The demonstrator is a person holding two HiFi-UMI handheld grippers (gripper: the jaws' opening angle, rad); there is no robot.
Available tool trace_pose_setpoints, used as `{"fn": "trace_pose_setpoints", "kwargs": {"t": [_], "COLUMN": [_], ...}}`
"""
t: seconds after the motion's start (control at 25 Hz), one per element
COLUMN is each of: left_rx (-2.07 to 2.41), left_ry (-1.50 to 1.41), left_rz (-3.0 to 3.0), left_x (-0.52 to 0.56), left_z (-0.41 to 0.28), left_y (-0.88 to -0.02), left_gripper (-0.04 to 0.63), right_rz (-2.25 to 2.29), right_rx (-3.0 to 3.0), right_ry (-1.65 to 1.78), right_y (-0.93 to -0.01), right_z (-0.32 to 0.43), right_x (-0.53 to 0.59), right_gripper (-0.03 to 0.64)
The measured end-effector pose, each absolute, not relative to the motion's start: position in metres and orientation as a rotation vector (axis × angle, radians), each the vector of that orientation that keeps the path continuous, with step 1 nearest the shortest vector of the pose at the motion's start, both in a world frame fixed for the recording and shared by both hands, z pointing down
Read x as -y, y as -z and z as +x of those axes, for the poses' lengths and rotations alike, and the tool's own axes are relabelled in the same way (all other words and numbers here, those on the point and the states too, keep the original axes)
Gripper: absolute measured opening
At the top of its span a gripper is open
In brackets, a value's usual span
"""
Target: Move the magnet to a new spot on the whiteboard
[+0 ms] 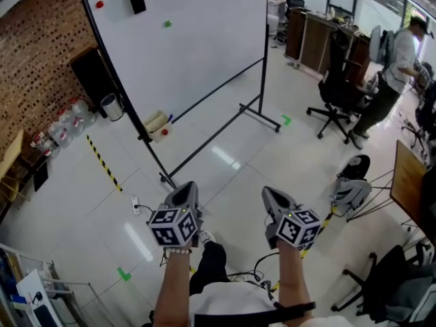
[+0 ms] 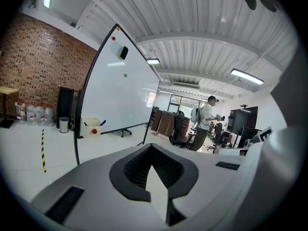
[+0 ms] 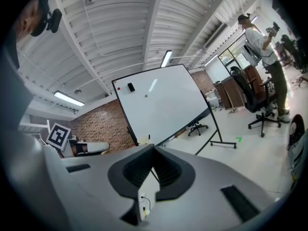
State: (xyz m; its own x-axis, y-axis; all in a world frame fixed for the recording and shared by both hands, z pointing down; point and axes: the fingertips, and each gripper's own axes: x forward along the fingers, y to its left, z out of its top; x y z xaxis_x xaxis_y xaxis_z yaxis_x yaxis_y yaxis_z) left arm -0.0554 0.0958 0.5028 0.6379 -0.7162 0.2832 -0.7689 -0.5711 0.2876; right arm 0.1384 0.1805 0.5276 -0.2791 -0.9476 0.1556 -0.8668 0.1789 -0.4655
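While the head view alone takes in both arms, with the left gripper [image 1: 184, 195] and right gripper [image 1: 275, 199] side by side over the pale floor, well short of the whiteboard [image 1: 204, 53], each gripper view settles its own claw: jaws pressed together, nothing between them. The green magnet [image 1: 167, 24] sits on the board's upper middle, right of a black eraser [image 1: 136, 0] and a red magnet [image 1: 99, 4]. Only the right gripper view catches the left gripper's marker cube [image 3: 58, 135], printed with a black-and-white square pattern.
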Motion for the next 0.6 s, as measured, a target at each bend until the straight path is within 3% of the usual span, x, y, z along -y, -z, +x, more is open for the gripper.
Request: {"fn": "trace_pose_setpoints", "kwargs": {"t": [0.6], "left_rx": [1.115], "left_ry": [-0.226], "left_rz": [2.491], "left_x": [0.102], "left_z": [-0.03], "left_y": [-0.505], "left_gripper": [-0.011], "right_rz": [-1.817], "right_rx": [-2.316], "right_ry": [0.714], "right_y": [-0.517], "right_z": [0.137], "right_x": [0.026], "right_gripper": [0.006]}}
